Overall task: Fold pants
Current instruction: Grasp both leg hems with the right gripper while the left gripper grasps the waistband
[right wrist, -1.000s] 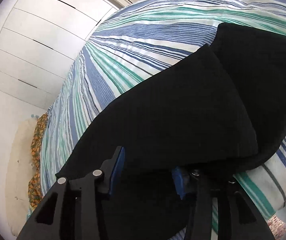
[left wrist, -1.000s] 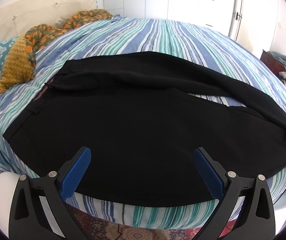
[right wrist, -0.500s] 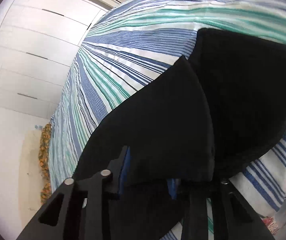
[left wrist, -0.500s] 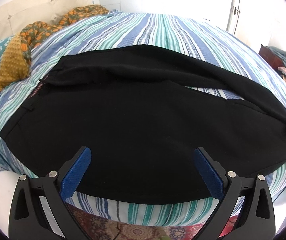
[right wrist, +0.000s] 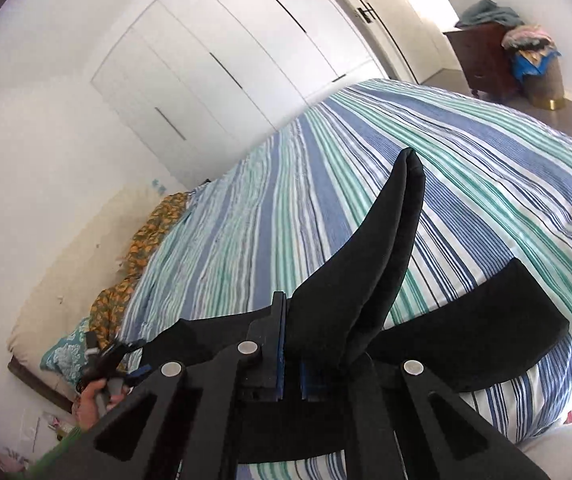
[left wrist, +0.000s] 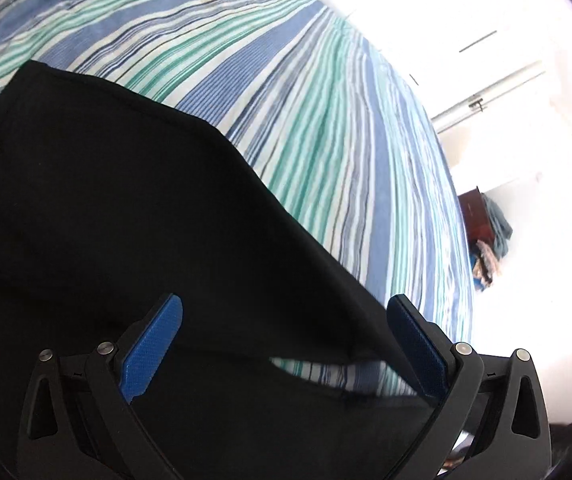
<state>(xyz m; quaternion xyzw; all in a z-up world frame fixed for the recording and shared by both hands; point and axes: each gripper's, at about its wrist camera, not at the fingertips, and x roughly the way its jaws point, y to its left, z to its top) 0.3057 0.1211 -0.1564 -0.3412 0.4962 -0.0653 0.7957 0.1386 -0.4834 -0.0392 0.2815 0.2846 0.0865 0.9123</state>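
Observation:
Black pants point(left wrist: 126, 200) lie spread on the striped bed cover point(left wrist: 326, 140). My left gripper point(left wrist: 286, 336) hovers low over the near part of the pants, jaws wide open, blue pads point(left wrist: 154, 340) on either side of dark cloth without pressing it. My right gripper point(right wrist: 292, 364) is shut on an edge of the pants and holds it up off the bed, so a doubled fold point(right wrist: 386, 248) stands up ahead of the fingers. Another part of the pants point(right wrist: 486, 328) lies flat to the right. In the right wrist view, a hand holds the left gripper point(right wrist: 112, 358) at lower left.
The striped bed cover point(right wrist: 366, 160) fills most of both views. Patterned orange bedding point(right wrist: 142, 248) and a teal pillow point(right wrist: 66, 356) lie by the cream headboard. White wardrobe doors point(right wrist: 226, 60) stand behind the bed. A dark dresser point(right wrist: 482, 56) piled with clothes stands at the far right.
The right gripper's jaws closed on the pants' edge and rose, lifting the cloth into a standing fold. The left gripper swung sideways and rolled, staying open, now closer over the pants.

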